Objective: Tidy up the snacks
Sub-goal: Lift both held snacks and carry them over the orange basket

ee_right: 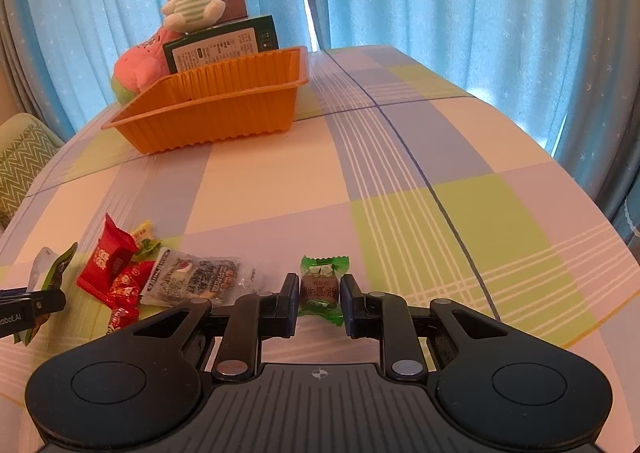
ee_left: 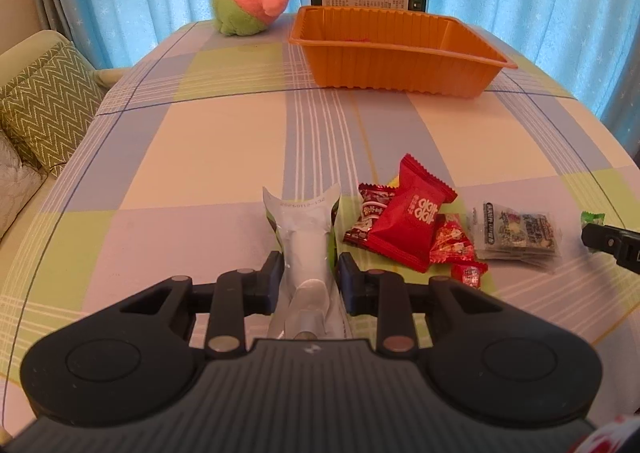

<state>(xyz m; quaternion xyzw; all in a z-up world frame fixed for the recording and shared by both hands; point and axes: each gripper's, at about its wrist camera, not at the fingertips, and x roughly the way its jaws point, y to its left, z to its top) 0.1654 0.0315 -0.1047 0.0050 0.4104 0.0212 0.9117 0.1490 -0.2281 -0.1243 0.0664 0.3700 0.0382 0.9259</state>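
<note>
left gripper (ee_left: pixel 308 273) clamping on the white-backed snack packet (ee_left: pixel 304 233) at lower centre of the left wrist view, pads pressing both long edges, packet's long axis running straight up the frame toward the orange tray (ee_left: pixel 400 65) at upper centre. right gripper (ee_right: pixel 319 293) squeezing the green-wrapped candy (ee_right: pixel 322 285) at lower centre of its own view, twisted wrapper ends lying up and down the frame between the jaws. both held just off or on the checked tablecloth (ee_right: pixel 400 193), hard to tell which from this angle. tray sitting well apart from both, up and left in the right wrist view, so lying nearer the left side. remaining pile, red packet (ee_left: pixel 408 217) and clear seaweed-style packet (ee_left: pixel 516 233) among it, resting between the two grippers. both pointing forward and slanting down at the table. probably needing a lift before carrying toward the tray.
</note>
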